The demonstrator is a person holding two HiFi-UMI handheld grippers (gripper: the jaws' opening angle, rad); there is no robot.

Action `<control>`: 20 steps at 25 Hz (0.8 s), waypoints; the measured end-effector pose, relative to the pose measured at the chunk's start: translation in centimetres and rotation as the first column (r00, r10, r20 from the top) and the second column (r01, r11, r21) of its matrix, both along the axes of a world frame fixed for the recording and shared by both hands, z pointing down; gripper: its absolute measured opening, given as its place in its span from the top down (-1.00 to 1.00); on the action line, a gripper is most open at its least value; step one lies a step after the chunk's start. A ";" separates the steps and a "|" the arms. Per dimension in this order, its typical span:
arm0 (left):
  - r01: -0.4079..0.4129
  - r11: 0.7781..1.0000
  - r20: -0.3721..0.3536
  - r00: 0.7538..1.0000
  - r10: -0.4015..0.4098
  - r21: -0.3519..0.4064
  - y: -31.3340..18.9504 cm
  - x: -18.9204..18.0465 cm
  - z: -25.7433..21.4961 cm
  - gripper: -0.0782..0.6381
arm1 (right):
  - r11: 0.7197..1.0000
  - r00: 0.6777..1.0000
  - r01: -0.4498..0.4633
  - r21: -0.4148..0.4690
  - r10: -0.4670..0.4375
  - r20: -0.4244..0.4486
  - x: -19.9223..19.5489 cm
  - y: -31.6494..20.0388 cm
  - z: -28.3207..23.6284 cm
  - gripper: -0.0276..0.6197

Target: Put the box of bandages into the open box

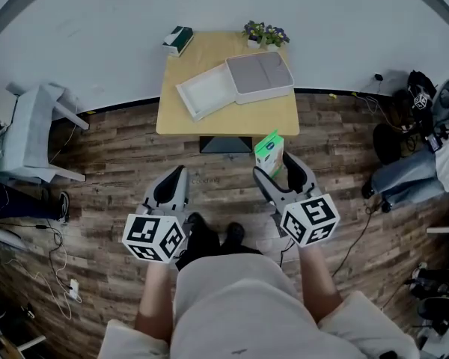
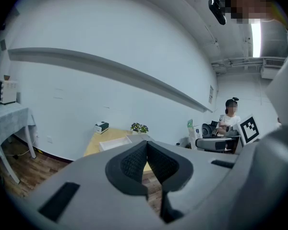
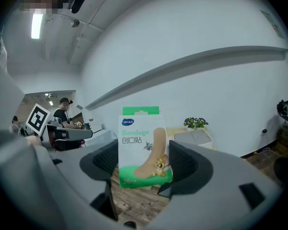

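The green and white box of bandages (image 1: 269, 149) hangs above the wooden floor, just in front of the table, and my right gripper (image 1: 274, 164) is shut on it. In the right gripper view the box (image 3: 143, 147) stands upright between the two dark pads of the right gripper (image 3: 144, 161). My left gripper (image 1: 178, 175) is at the same height to the left, shut and empty; in its own view the left gripper (image 2: 146, 146) has its pads touching. The open box (image 1: 206, 92) lies on the table, with its grey lid (image 1: 259, 75) folded back to the right.
The small wooden table (image 1: 181, 117) also carries a tissue box (image 1: 178, 40) and a potted plant (image 1: 265, 34) at its far edge. A white chair (image 1: 30, 133) stands at the left; bags and cables (image 1: 415, 172) lie at the right. A seated person (image 2: 230, 118) is off to the side.
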State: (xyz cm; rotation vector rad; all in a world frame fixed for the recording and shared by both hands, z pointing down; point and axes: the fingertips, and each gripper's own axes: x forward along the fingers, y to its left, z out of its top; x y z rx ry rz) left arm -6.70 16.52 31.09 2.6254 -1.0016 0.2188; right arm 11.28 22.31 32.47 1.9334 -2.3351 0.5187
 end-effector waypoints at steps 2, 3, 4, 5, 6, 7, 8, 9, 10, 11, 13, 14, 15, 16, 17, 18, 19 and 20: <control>0.015 1.000 -0.009 1.000 -0.015 -0.006 0.0 -0.2 0.1 0.77 | 1.000 1.000 0.000 0.003 0.000 -0.018 0.1 0.2 -0.1 -0.11; 0.021 1.000 -0.009 1.000 -0.021 -0.010 0.1 -0.2 0.2 0.77 | 1.000 0.999 0.002 0.003 -0.002 -0.038 0.2 0.3 -0.2 -0.11; 0.024 1.000 -0.006 1.000 -0.024 -0.012 0.1 -0.2 0.4 0.77 | 1.000 0.998 0.004 0.003 -0.004 -0.058 0.3 0.4 -0.2 -0.11; 0.025 1.000 -0.001 1.000 -0.025 -0.014 0.2 -0.1 0.6 0.77 | 1.000 0.998 0.006 0.004 -0.006 -0.066 0.4 0.4 -0.1 -0.10; 0.024 1.000 0.005 1.000 -0.024 -0.015 0.2 0.0 0.7 0.77 | 1.000 0.998 0.007 0.003 -0.007 -0.060 0.6 0.3 -0.1 -0.10; 0.022 1.000 0.010 1.000 -0.022 -0.016 0.2 0.0 0.8 0.77 | 1.000 0.999 0.006 0.001 -0.006 -0.050 0.8 0.3 0.0 -0.11; 0.022 1.000 0.014 1.000 -0.022 -0.017 0.2 0.0 0.8 0.77 | 1.000 0.999 0.003 -0.003 -0.003 -0.045 0.9 0.2 0.0 -0.10; 0.024 1.000 0.019 1.000 -0.024 -0.018 0.2 -0.1 0.9 0.77 | 1.000 0.999 -0.001 -0.007 0.001 -0.050 1.0 0.1 0.1 -0.10; 0.027 0.999 0.022 0.999 -0.027 -0.018 0.1 -0.2 1.0 0.77 | 1.000 0.998 -0.003 -0.010 0.003 -0.058 1.1 0.0 0.2 -0.10; 0.031 0.999 0.024 0.999 -0.030 -0.020 0.0 -0.4 1.0 0.77 | 1.000 0.998 -0.003 -0.012 0.002 -0.061 1.0 -0.1 0.2 -0.10; 0.037 0.999 0.026 0.999 -0.037 -0.026 -0.3 -0.8 1.2 0.77 | 1.000 0.999 0.005 -0.014 -0.006 -0.054 0.6 -0.3 0.3 -0.10; 0.040 0.999 0.026 0.999 -0.039 -0.029 -0.5 -0.9 1.3 0.77 | 1.000 0.999 0.009 -0.015 -0.010 -0.051 0.4 -0.5 0.3 -0.10; 0.041 0.999 0.025 0.999 -0.040 -0.032 -0.7 -1.1 1.5 0.77 | 1.000 0.999 0.012 -0.016 -0.012 -0.049 0.2 -0.6 0.4 -0.10; 0.042 0.998 0.023 0.999 -0.041 -0.035 -0.9 -1.3 1.6 0.77 | 1.000 0.999 0.013 -0.018 -0.014 -0.047 0.0 -0.9 0.4 -0.10; 0.043 0.998 0.021 0.999 -0.042 -0.038 -1.3 -1.5 1.6 0.77 | 1.000 0.999 0.014 -0.019 -0.015 -0.045 -0.1 -1.1 0.4 -0.10; 0.043 0.998 0.020 0.999 -0.042 -0.040 -1.6 -1.6 1.7 0.77 | 1.000 0.999 0.015 -0.021 -0.016 -0.044 -0.3 -1.5 0.3 -0.10; 0.042 0.998 0.018 0.999 -0.042 -0.041 -2.1 -1.7 1.8 0.77 | 1.000 0.999 0.014 -0.022 -0.015 -0.045 -0.4 -1.9 0.3 -0.10; 0.041 0.998 0.016 0.999 -0.040 -0.043 -2.6 -1.7 1.8 0.77 | 1.000 0.999 0.013 -0.022 -0.015 -0.046 -0.5 -2.3 0.2 -0.10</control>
